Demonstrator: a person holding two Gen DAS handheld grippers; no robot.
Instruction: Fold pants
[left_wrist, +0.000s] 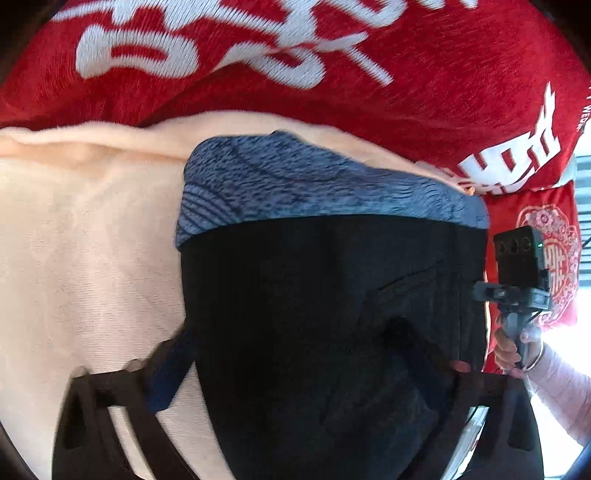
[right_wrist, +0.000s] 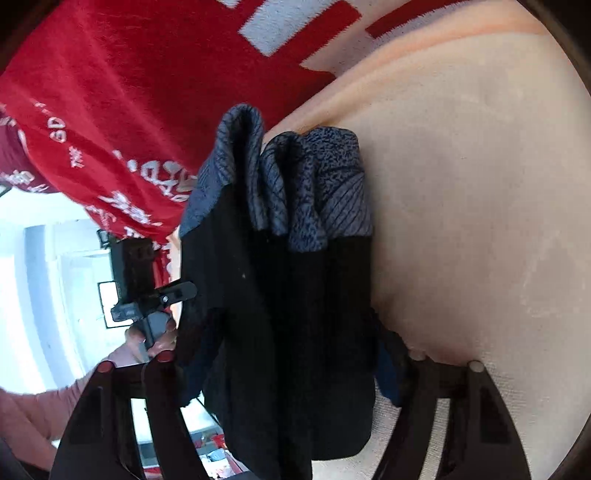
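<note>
The black pants (left_wrist: 325, 314), with their blue-grey patterned waistband (left_wrist: 317, 184) toward the far edge, lie on the peach blanket (left_wrist: 85, 240) that borders a red printed blanket (left_wrist: 424, 74). The left gripper (left_wrist: 288, 369) straddles the fabric with its jaws spread, seemingly to take a fold edge. The right gripper (right_wrist: 291, 360) also straddles the bunched cloth (pads not visibly pressing), so I cannot tell whether either actually grips.
</note>
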